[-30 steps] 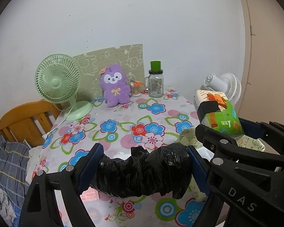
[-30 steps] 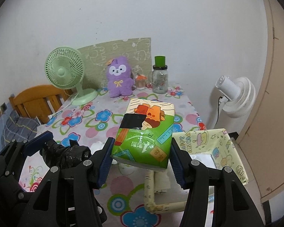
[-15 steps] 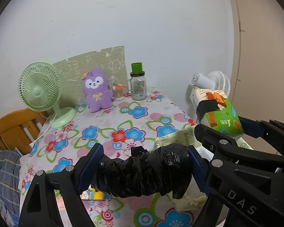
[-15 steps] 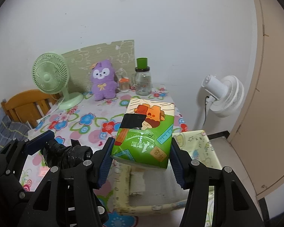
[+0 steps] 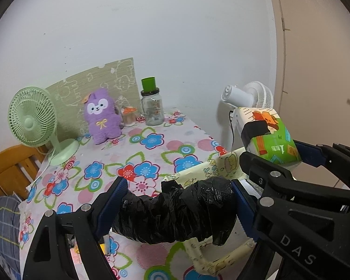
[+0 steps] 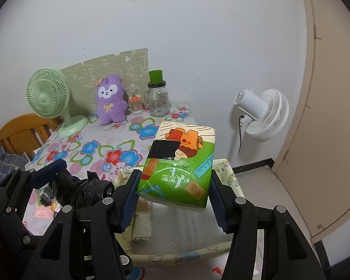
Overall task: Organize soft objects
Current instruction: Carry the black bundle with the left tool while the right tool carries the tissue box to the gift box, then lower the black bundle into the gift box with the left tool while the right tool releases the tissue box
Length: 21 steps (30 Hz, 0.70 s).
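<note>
My right hand-held gripper [image 6: 173, 190] pinches the tissue pack [image 6: 178, 163] by its two long sides, its long axis running away from me, and the pack hangs over the pale yellow fabric bin [image 6: 182, 250] that sits at the right edge of the floral worktop [image 5: 133, 154] — straight down is the way in, I judge. My left hand-held gripper [image 5: 178, 206] grips the black plastic roll [image 5: 175, 212] by its ends, long axis left to right, over the bin's near-left rim — so the right one is nearer the opening
</note>
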### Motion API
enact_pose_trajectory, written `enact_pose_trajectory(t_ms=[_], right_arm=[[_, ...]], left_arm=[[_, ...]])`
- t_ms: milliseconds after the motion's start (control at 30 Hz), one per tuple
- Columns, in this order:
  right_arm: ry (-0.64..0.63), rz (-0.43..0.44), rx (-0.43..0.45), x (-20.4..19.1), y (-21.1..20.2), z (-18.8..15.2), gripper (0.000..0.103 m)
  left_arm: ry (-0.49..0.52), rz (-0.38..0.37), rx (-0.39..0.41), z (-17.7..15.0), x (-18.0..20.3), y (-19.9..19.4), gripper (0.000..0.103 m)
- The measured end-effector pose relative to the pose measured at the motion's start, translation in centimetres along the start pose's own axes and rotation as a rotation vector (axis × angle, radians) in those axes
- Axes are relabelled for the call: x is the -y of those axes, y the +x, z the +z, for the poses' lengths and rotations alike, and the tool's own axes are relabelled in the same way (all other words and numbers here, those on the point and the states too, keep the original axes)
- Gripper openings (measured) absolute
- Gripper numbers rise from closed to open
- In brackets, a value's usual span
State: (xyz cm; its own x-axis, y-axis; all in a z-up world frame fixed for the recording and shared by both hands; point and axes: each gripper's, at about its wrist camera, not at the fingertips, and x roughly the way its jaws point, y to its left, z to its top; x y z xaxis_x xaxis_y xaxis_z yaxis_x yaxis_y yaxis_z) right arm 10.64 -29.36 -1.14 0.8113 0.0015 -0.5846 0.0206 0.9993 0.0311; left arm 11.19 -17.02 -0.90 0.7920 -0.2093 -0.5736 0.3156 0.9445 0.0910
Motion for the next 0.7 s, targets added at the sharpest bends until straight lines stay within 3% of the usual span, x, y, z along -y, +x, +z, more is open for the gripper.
enact_pose_trajectory(t_ms=[700], right_arm=[[0.014,-0.032,-0.076,4.5,4.1,-0.9,0.059]], left_arm=[[0.074,-0.053,-0.078,0.1,4.9,5.3,0.089]])
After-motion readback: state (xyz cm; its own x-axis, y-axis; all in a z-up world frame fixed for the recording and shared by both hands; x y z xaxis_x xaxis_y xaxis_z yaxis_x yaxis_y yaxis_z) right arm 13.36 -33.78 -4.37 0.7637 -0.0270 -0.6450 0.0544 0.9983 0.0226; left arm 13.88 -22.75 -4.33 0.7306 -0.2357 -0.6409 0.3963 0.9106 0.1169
